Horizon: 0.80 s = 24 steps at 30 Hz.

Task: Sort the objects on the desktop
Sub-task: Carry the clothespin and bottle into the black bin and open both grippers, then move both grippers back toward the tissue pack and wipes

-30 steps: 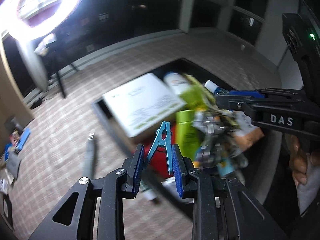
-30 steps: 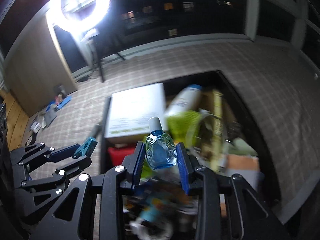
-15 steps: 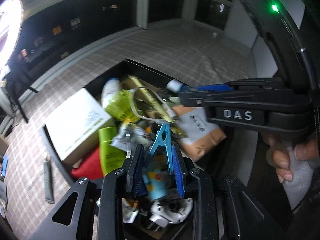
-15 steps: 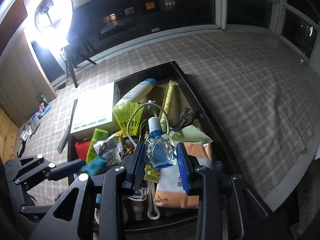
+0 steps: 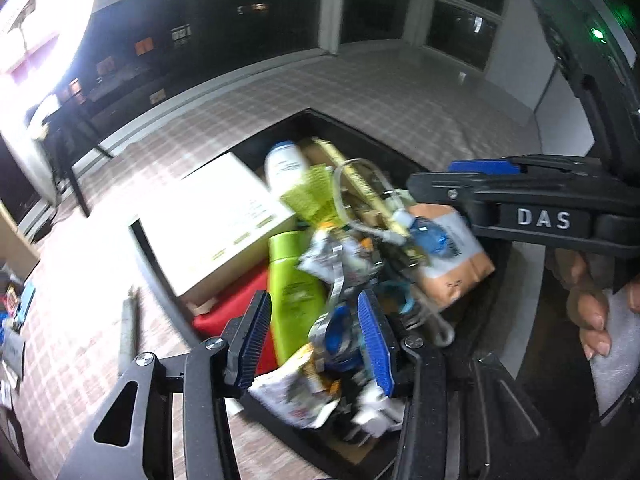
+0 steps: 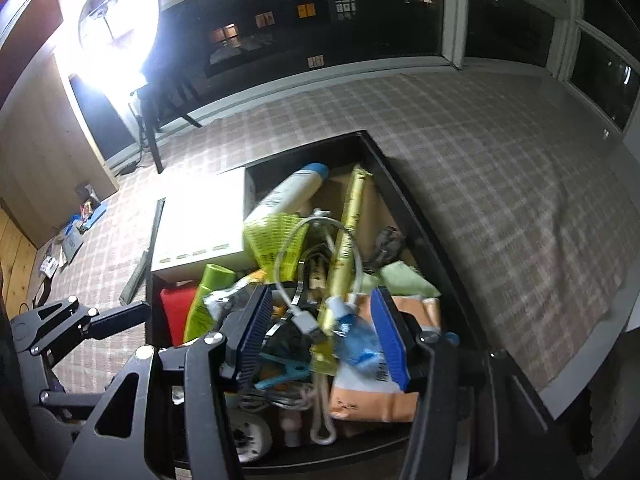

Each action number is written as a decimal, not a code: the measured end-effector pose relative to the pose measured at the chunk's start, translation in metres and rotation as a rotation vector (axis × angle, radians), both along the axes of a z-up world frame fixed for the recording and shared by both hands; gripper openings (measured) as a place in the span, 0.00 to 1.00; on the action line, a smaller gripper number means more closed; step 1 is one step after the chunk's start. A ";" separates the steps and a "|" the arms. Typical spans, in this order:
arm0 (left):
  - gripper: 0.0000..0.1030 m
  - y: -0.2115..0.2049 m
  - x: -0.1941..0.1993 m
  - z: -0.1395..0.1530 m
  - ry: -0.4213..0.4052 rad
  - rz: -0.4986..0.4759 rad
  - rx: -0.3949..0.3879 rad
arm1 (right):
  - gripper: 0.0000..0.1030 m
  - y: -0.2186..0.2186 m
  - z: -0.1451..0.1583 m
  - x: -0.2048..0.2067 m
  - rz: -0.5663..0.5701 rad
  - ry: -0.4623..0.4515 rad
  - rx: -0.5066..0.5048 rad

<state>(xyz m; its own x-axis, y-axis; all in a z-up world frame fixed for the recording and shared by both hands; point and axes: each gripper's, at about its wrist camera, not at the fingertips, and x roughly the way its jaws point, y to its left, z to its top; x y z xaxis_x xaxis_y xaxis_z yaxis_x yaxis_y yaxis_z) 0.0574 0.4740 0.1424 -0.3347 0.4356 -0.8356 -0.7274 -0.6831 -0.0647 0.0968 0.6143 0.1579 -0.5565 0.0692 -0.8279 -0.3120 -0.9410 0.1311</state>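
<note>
Both of my claws have just let go over the black open storage box [image 6: 404, 216] on the checked-cloth bench [image 6: 520, 184]. My left claw [image 5: 316, 340], jaws opening, no longer pinches the blue plastic clothes peg [image 6: 280, 372], which lies on the clutter. My right claw [image 6: 324, 332], jaws opening, has dropped the small clear blue-liquid bottle [image 6: 356, 340], now tilted on the heap. Both deliveries appear done. Both claws point steeply down.
</note>
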 end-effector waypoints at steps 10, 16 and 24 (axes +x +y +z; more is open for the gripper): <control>0.40 -0.080 -0.034 -0.002 -0.004 0.140 -0.001 | 0.49 -0.066 0.009 -0.033 0.124 0.011 0.004; 0.40 -0.151 -0.056 -0.001 0.003 0.262 -0.004 | 0.49 -0.117 0.010 -0.058 0.216 0.008 0.009; 0.40 -0.252 -0.081 -0.002 0.012 0.419 -0.015 | 0.49 -0.209 0.013 -0.099 0.380 0.015 0.009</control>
<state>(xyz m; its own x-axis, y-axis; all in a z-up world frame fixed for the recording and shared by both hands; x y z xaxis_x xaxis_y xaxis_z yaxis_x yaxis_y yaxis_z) -0.0231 0.2217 0.1401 -0.4900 0.2479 -0.8357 -0.3875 -0.9207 -0.0459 -0.0027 0.4054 0.1714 -0.5561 -0.1371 -0.8197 0.0614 -0.9904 0.1241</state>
